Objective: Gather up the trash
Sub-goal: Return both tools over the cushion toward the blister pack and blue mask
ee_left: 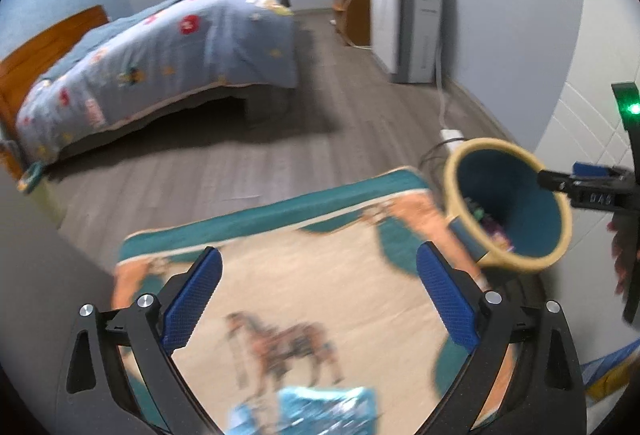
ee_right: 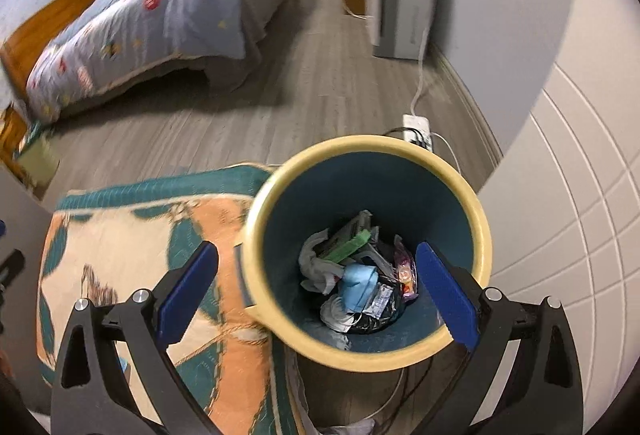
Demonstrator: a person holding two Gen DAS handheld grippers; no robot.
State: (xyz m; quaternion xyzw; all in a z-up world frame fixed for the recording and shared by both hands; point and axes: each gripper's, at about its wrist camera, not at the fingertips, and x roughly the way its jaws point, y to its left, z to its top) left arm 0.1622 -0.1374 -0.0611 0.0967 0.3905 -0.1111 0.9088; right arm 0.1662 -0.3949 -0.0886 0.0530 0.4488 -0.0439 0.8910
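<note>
A bin [ee_right: 360, 143] with a cream rim and teal inside stands on the floor beside a cloth-covered surface [ee_right: 132, 235] printed with a horse. Crumpled wrappers and tissue [ee_right: 356, 275] lie at the bin's bottom. My right gripper [ee_right: 317, 247] hangs open over the bin's mouth with nothing between its fingers. My left gripper [ee_left: 320, 253] is open above the horse cloth [ee_left: 300, 275], also holding nothing. A shiny blue wrapper [ee_left: 312, 411] lies on the cloth just below its jaws. In the left wrist view the bin [ee_left: 492, 145] sits to the right, the right gripper's finger [ee_left: 560, 181] reaching over its rim.
A bed [ee_left: 180, 51] with a blue patterned quilt and wooden headboard [ee_left: 44, 47] fills the left. A white cabinet [ee_left: 408, 27] stands by the far wall. A power strip [ee_right: 416, 127] with cords lies on the wood floor behind the bin. A white panelled wall [ee_right: 568, 235] is close on the right.
</note>
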